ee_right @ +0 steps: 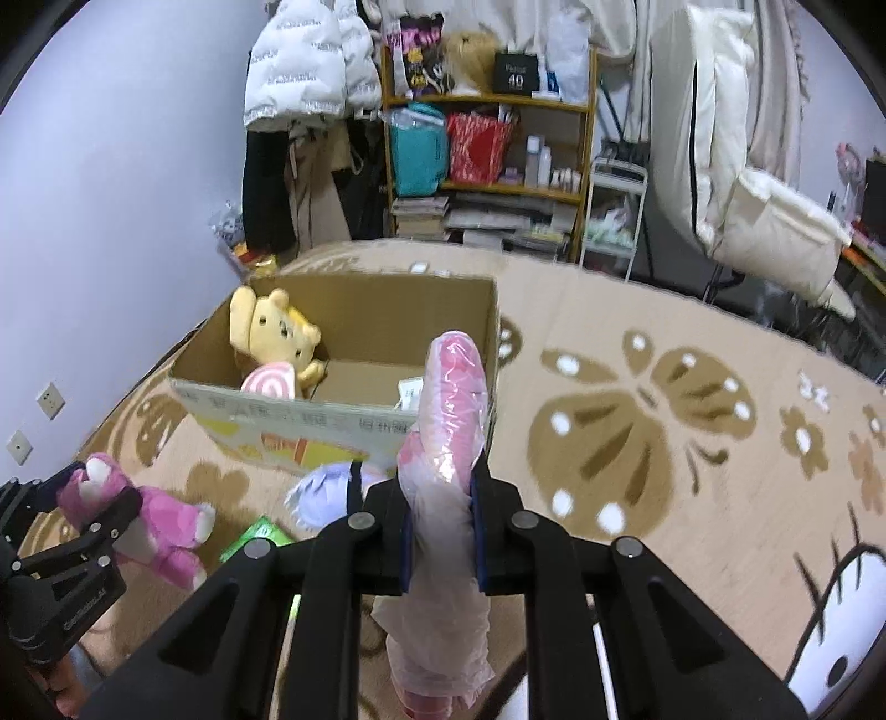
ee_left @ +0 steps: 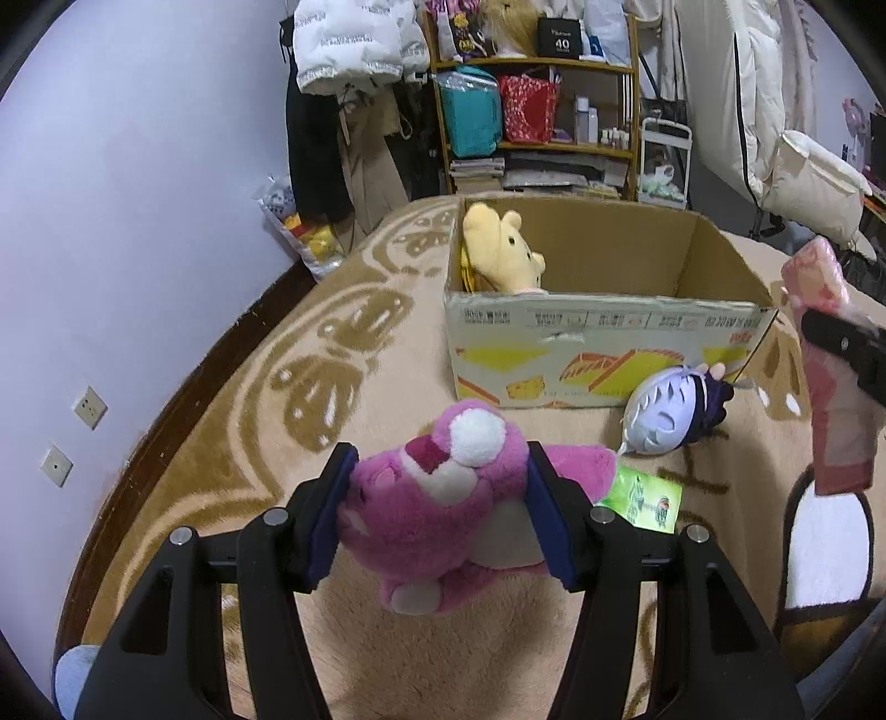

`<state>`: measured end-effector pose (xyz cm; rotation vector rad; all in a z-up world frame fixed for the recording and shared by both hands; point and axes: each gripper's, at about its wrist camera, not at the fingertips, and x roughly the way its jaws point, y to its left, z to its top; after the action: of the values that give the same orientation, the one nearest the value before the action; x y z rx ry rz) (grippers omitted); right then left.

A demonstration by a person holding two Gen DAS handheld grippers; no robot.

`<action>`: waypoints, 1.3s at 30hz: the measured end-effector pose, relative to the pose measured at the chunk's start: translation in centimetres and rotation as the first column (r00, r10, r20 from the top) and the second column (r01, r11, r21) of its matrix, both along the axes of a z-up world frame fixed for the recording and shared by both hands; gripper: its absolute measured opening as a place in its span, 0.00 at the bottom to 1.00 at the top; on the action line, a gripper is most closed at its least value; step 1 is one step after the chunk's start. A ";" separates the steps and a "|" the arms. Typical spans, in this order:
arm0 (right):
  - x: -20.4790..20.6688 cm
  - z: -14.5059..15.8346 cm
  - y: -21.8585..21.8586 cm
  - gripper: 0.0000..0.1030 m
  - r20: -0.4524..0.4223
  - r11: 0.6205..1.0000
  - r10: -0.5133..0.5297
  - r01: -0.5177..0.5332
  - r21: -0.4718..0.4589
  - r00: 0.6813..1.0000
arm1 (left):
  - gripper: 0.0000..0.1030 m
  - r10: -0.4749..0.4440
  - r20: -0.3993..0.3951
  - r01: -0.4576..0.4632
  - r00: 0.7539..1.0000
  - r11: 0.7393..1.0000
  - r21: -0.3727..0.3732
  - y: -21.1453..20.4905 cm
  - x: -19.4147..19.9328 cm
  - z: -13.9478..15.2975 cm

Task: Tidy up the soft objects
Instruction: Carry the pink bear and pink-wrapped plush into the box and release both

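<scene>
My left gripper (ee_left: 437, 487) is shut on a magenta plush bear (ee_left: 443, 498) and holds its head above the rug; it also shows in the right wrist view (ee_right: 138, 515). My right gripper (ee_right: 443, 498) is shut on a pink plush in clear plastic wrap (ee_right: 448, 421), held near the right front corner of an open cardboard box (ee_right: 310, 415). The box (ee_left: 598, 343) holds a yellow plush bear (ee_left: 501, 249) with a pink swirl (ee_right: 271, 382) in front of it. A lavender plush (ee_left: 664, 410) lies on the rug against the box front.
A beige rug with brown butterflies (ee_right: 637, 432) covers the floor. A green packet (ee_left: 642, 498) lies beside the magenta bear. A cluttered shelf (ee_left: 531, 111) and hanging coats (ee_left: 343, 50) stand behind the box. A wall (ee_left: 138, 194) runs along the left.
</scene>
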<state>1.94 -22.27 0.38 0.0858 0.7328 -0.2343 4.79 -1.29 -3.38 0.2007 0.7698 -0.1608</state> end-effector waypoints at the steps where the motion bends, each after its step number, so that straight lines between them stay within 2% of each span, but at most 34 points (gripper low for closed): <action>1: 0.0 0.4 0.1 0.16 0.012 1.000 -0.001 0.001 -0.011 1.000 | 0.57 -0.001 0.014 0.001 1.000 1.000 0.003 0.0 -0.1 0.3; 8: 0.6 2.1 0.0 0.16 0.067 1.000 0.008 -0.006 -0.024 0.998 | 0.57 0.000 0.099 0.000 0.995 1.000 -0.009 0.2 0.0 2.3; 16: 1.6 2.9 0.1 0.16 0.086 0.998 0.052 -0.049 -0.031 0.995 | 0.57 0.011 0.185 -0.001 0.983 0.999 -0.053 0.6 1.5 5.0; 20: 2.4 3.0 -0.3 0.16 0.088 0.998 0.056 -0.053 -0.030 0.995 | 0.57 0.001 0.244 0.005 0.970 1.000 -0.022 0.2 2.4 6.4; 28: 4.3 4.0 -1.5 0.16 0.117 0.998 0.064 -0.062 -0.020 0.991 | 0.57 -0.015 0.296 0.030 0.955 0.999 -0.044 -0.7 4.8 9.0; 31: 5.3 4.5 -2.1 0.16 0.136 0.997 0.076 -0.079 0.015 0.988 | 0.57 -0.023 0.321 0.042 0.947 0.998 -0.051 -1.4 5.9 9.7; 39: 7.8 4.7 -2.7 0.16 0.157 0.995 0.094 -0.099 0.023 0.983 | 0.57 -0.053 0.328 0.078 0.943 0.995 -0.062 -2.8 7.8 8.9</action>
<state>9.74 -25.02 5.04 0.0962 0.5836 -0.1222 12.61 -4.10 5.52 0.1769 0.4262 -0.2129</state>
